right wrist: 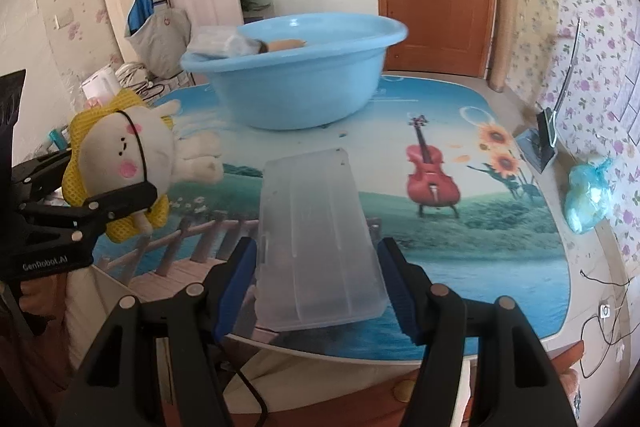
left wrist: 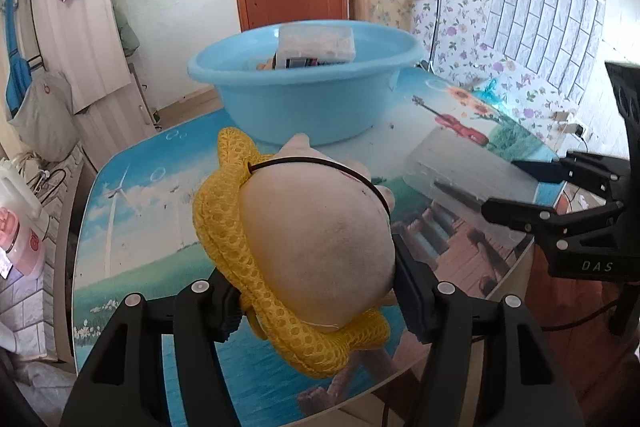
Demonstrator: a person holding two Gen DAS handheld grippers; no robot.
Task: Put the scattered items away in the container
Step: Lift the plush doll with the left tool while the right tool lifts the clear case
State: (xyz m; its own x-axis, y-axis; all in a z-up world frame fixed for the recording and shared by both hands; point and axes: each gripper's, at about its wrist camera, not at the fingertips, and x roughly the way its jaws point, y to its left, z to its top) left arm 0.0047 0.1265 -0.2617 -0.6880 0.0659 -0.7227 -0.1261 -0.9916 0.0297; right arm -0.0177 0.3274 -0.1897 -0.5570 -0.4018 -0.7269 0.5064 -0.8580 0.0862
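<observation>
1. While the basin (left wrist: 304,99) sits at the table's (left wrist: 132,227) far side, the left gripper (left wrist: 316,301) clamps the plush (left wrist: 316,235) above the table.
2. The right gripper (right wrist: 318,291) clamps the clear box (right wrist: 316,247), lifted before the basin.

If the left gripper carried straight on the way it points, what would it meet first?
Probably the blue basin: its near wall stands straight beyond the plush toy clamped in the left gripper. Depth is unclear.

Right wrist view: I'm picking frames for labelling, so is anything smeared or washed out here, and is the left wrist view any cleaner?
Right wrist view: the blue basin and the plush toy's arms are motion-smeared, and the room bends at the edges. Left wrist view: the toy is sharp, but glare whitens the tabletop around the clear box.
</observation>
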